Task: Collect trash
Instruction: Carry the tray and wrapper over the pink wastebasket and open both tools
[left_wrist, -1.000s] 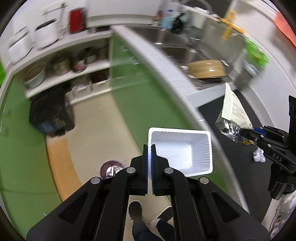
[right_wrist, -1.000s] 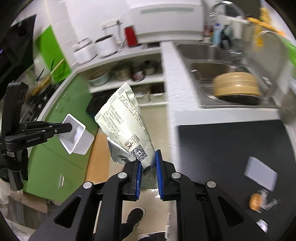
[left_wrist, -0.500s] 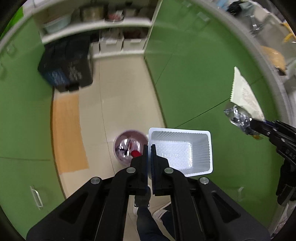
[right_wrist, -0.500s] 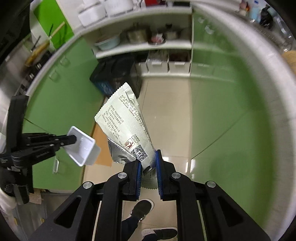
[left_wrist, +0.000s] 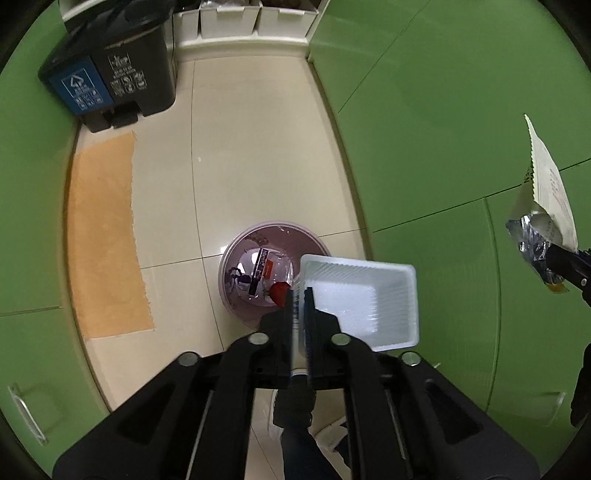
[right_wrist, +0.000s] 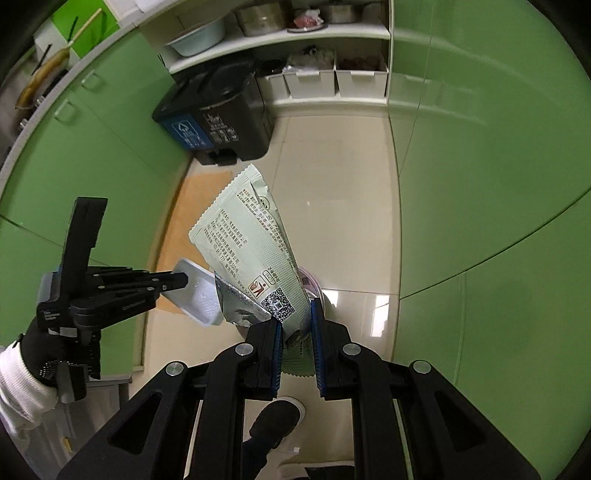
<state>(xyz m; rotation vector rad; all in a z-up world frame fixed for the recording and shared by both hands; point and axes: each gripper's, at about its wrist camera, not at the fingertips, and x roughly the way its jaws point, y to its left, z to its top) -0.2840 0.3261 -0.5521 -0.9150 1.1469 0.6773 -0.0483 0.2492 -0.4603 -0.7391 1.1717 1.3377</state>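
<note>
Two pieces of trash are in the air above the cream tile floor (left_wrist: 251, 155), and neither has gone in yet. Green cupboard doors (left_wrist: 424, 110) stand on both sides. At 11 o'clock in the left view sits a big black double bin with a blue label (left_wrist: 110, 77), well apart and not in the way. Near the middle of that view, right under the hands, is the small round purple bin with a clear liner (left_wrist: 258, 273), and it already has some trash in it, with something red on top. The left gripper (left_wrist: 298, 314) has the rim of the white plastic tray (left_wrist: 362, 295) between its pads, and its jaws are opening, so I think the tray is about to drop. The tray hangs at about 3 o'clock from the bin, partly over its edge, so it might miss. The right gripper (right_wrist: 297, 325) is pinched tight on the bottom of the pale green snack bag with a silver inside (right_wrist: 255, 251). That bag must go in next. A dark shoe (right_wrist: 273, 421) stands close below.
</note>
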